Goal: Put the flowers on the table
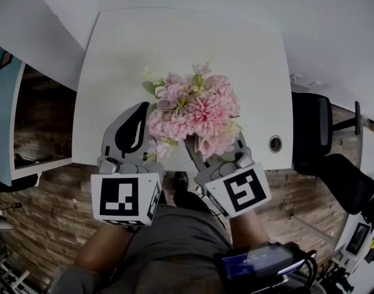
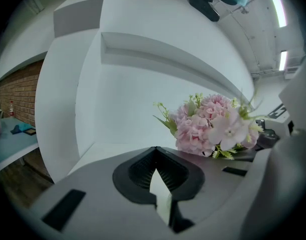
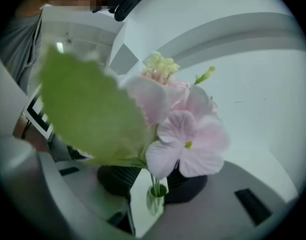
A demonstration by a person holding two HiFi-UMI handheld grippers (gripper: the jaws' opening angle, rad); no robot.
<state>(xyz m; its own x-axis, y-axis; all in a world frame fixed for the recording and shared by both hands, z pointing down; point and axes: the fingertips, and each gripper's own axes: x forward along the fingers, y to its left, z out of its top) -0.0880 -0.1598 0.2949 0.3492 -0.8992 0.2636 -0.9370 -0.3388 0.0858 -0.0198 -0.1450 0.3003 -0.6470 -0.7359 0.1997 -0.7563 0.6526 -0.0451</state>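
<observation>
A bunch of pink flowers [image 1: 196, 112] with green leaves lies on the white table [image 1: 174, 41], near its front edge, stems pointing toward me. My right gripper [image 1: 216, 147] reaches under the blooms from the front right. In the right gripper view its jaws [image 3: 153, 179] stand apart, and a thin green stem end [image 3: 156, 198] sits loose in the gap; a big leaf [image 3: 92, 114] and pale blossoms [image 3: 188, 134] fill the picture. My left gripper [image 1: 141, 112] rests just left of the bunch, tips together and empty [image 2: 155, 151], with the flowers [image 2: 213, 126] to its right.
A round cable hole [image 1: 275, 143] sits at the table's front right corner. A black office chair [image 1: 318, 127] stands to the right of the table. A shelf unit [image 1: 27, 121] is on the left. White wall panels rise behind the table.
</observation>
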